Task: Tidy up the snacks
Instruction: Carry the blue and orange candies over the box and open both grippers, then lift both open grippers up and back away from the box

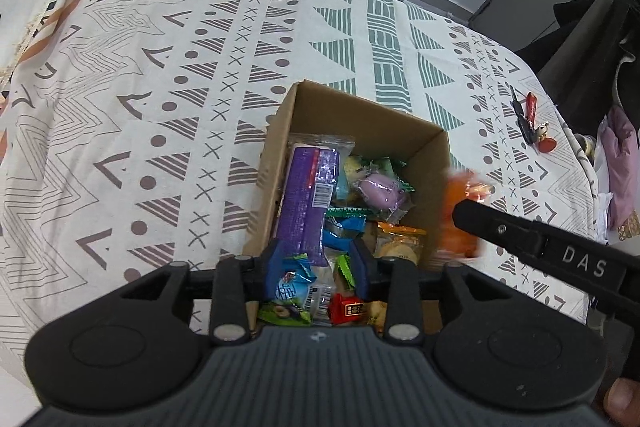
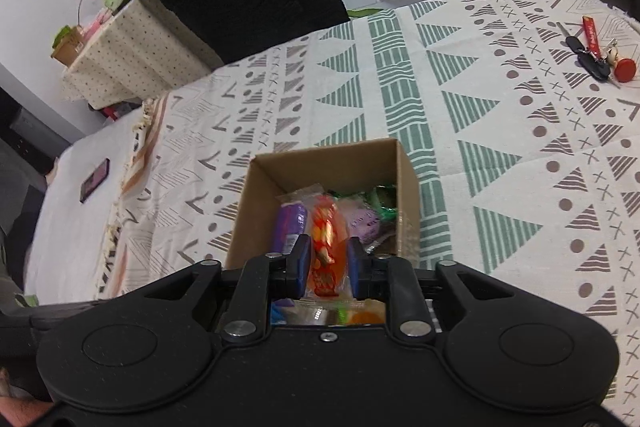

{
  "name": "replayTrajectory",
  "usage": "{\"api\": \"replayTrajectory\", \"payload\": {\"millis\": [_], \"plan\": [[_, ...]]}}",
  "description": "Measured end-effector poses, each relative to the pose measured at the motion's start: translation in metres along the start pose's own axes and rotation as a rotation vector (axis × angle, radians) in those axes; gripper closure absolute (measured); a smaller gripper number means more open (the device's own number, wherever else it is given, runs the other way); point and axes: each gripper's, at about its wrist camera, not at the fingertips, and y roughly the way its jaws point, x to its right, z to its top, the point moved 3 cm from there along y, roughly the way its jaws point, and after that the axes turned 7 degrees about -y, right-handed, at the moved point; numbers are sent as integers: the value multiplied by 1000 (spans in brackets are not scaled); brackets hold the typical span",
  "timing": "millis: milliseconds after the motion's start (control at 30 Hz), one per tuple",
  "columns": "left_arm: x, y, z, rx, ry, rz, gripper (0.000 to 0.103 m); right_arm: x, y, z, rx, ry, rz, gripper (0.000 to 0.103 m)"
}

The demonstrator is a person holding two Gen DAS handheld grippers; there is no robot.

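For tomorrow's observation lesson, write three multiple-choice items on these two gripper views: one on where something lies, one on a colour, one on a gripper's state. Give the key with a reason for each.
1. Where does the bunch of keys lie?
A. inside the cardboard box
B. on the patterned tablecloth, apart from the box
C. between the left gripper's fingers

2. What colour is the long snack packet along the left wall of the cardboard box?
A. purple
B. yellow
C. white

3. What is the right gripper doing?
A. standing open with nothing in it
B. shut on the box rim
C. shut on an orange snack packet

Key: 1 B, the keys rest on the tablecloth far right of the box. 2 A, its wrapper is purple. 3 C, the orange packet sits clamped between both pads above the box.
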Motion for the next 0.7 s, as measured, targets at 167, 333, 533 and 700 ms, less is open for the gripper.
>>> {"api": "replayTrajectory", "payload": {"millis": [167, 333, 533, 700], "plan": [[2, -3, 0, 14, 2, 3, 41, 2, -4, 0, 5, 0, 1, 67], [9, -4, -3, 18, 14, 1, 30, 12, -11, -5, 6, 13, -15, 63], [22, -4, -10, 17, 41, 1, 28, 27, -21, -14, 7, 28, -45, 53], [34, -4, -16, 15, 62, -3, 24, 41, -30, -22, 7, 41, -65, 49]]}}
